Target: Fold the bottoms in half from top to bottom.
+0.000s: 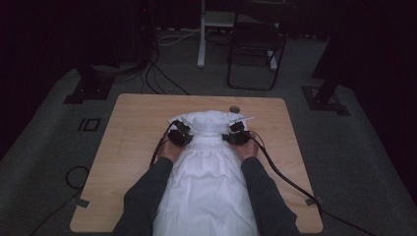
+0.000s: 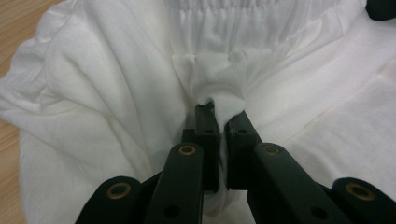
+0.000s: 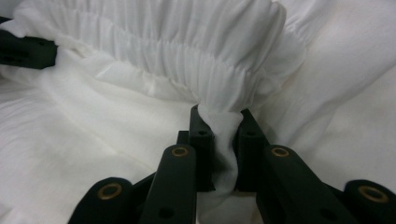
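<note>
A white garment (image 1: 206, 172) lay spread down the middle of the light wooden desk (image 1: 133, 128), running from the near edge, between the person's forearms, up to a gathered, ruffled portion at the far end. Its far part was bunched and raised, while the near part lay flatter and draped toward the person.

The left tongs (image 1: 180, 133) sat at the left side of the bunched fabric, held in the person's left hand (image 1: 169, 149). In the left gripper view the left tongs (image 2: 219, 116) were pressed together on a pinched fold of the white garment (image 2: 107, 93), the cloth puckering up just beyond their tips and a strip of it caught between the two jaws. Bare wood of the desk (image 2: 18, 18) showed at the left edge of that view.

The right tongs (image 1: 236, 132) sat at the right side of the bunched fabric, held in the right hand (image 1: 247, 147). In the right gripper view the right tongs (image 3: 219, 116) were pinching the white garment (image 3: 93, 140) just below its pleated elastic band (image 3: 187, 42), with a thick roll of cloth squeezed between the jaws.

A small round dark object (image 1: 234, 108) lay on the desk just beyond the garment's far right corner. Black cables (image 1: 285, 179) trailed from the tongs across the desk. A dark folding chair (image 1: 255, 44) stood on the grey floor beyond the desk.
</note>
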Tool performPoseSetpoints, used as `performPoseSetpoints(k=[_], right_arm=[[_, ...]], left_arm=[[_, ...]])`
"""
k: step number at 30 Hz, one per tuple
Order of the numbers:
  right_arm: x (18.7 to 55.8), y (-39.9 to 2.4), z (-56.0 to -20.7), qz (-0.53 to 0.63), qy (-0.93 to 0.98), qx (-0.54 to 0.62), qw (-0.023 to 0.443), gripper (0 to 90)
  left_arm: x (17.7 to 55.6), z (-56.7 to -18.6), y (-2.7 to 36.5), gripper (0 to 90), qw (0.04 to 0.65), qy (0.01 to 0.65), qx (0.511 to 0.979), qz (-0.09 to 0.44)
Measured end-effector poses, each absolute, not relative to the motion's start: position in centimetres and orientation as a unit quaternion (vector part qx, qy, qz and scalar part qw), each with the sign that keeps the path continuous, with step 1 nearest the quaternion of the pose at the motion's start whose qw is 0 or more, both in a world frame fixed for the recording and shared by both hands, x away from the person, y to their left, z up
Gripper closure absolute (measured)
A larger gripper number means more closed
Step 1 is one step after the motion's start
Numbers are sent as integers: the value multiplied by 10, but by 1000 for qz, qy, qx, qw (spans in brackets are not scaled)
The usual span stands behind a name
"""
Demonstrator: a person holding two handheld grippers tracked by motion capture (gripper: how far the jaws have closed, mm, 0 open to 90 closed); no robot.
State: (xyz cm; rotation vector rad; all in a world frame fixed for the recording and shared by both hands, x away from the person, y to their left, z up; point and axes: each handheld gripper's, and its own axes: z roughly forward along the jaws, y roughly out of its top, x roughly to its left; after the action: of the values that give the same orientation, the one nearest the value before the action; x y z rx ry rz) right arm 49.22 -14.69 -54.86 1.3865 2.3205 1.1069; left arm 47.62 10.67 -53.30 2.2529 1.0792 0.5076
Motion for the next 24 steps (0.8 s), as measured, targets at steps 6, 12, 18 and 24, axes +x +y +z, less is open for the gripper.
performPoseSetpoints(k=[6,12,18,24], right_arm=[[473,-158,-519,417,786,437,135,823],[444,-174,-465,463,775,395,167,823],[395,-184,-429,486,785,341,178,822],[355,-184,-455,461,810,328,151,821]], left_arm=[[458,-494,119,872,351,387,831,189],[412,-438,125,871,430,351,809,195],[357,-415,133,869,455,308,813,191],[323,-454,132,867,412,302,845,160]])
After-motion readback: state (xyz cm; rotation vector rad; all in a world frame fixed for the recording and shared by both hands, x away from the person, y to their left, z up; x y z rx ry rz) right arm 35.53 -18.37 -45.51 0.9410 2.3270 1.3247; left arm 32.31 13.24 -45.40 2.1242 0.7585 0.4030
